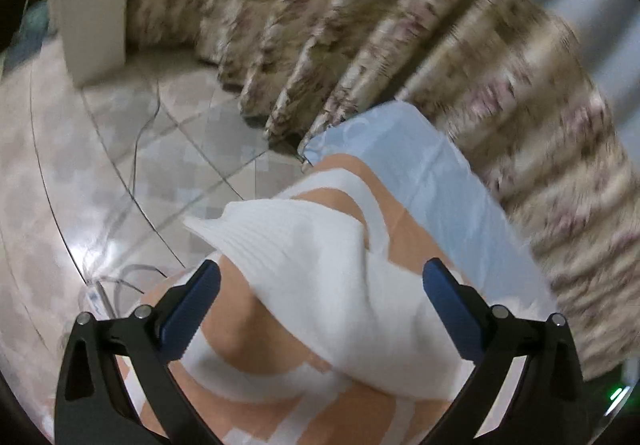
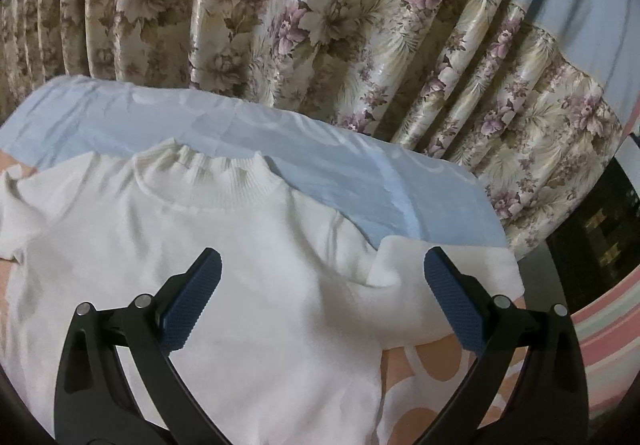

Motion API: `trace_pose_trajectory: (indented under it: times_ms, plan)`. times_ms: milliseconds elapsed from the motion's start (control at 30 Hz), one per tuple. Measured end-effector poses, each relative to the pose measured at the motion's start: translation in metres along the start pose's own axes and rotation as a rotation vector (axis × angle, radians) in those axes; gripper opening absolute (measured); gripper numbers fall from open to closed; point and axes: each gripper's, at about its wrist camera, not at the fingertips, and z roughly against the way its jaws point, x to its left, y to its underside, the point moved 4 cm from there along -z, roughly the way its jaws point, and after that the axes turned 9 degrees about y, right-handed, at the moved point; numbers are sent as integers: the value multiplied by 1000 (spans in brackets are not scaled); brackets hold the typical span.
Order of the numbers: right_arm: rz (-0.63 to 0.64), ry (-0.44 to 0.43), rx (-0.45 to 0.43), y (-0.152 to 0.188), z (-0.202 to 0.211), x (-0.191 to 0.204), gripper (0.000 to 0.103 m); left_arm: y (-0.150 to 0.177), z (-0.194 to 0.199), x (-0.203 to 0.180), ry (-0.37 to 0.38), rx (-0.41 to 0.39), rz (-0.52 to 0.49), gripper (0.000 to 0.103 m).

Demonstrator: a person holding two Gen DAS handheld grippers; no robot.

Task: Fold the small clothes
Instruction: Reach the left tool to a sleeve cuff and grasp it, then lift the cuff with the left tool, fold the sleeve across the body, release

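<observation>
The white ribbed-knit short-sleeved top (image 2: 224,245) is being approached by both spread-open, empty grippers (image 1: 320,297) (image 2: 322,285), its sleeve at three o'clock (image 2: 448,273) likely needing grasping next.

Home: floral curtains (image 2: 304,25), tiled floor (image 1: 192,149)

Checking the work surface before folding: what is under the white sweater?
The white sweater lies on an orange-and-white patterned sheet, its collar over a light blue cloth. What lies beneath its middle is covered.
</observation>
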Motion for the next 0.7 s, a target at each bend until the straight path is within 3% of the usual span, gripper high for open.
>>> trace_pose_trajectory:
  times_ms: [233, 300, 400, 467, 500, 633, 700]
  plan:
    - [16, 33, -4, 3, -7, -1, 100, -17, -18, 63, 98, 23, 350, 101]
    - [20, 36, -2, 5, -8, -1, 100, -17, -25, 75, 158, 35, 435, 101]
    - [36, 42, -2, 7, -10, -1, 100, -20, -35, 83, 160, 48, 476, 97]
    - [42, 37, 1, 9, -10, -1, 100, -20, -41, 86, 165, 65, 498, 61]
    - [43, 34, 2, 10, -10, -1, 100, -20, -45, 88, 161, 75, 512, 52]
    - [46, 35, -1, 12, -8, -1, 100, -20, -47, 94, 174, 77, 535, 37]
    - [52, 38, 0, 14, -8, -2, 100, -23, -42, 92, 165, 57, 509, 20]
